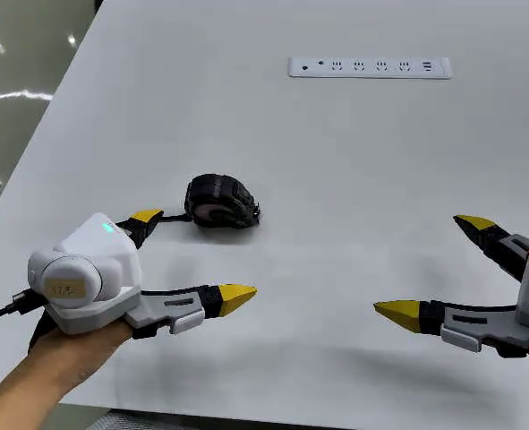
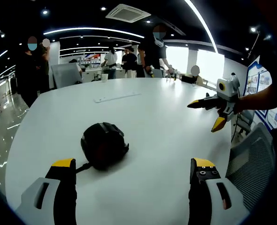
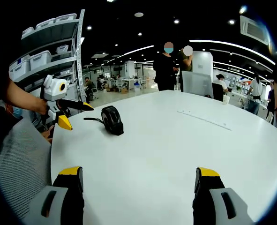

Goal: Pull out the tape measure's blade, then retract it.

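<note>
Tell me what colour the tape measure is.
The tape measure is black, clearest in the head view.

Bare table (image 1: 336, 179) around tape measure (image 1: 219, 201); power strip (image 1: 369, 67) well apart.

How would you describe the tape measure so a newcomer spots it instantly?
Start at the big white table, with a white power strip flat near its far edge. Nearer, on the left half, just ahead of the open left gripper, sits the tape measure. It is a rounded black case, the one dark thing lying on the white top.
</note>
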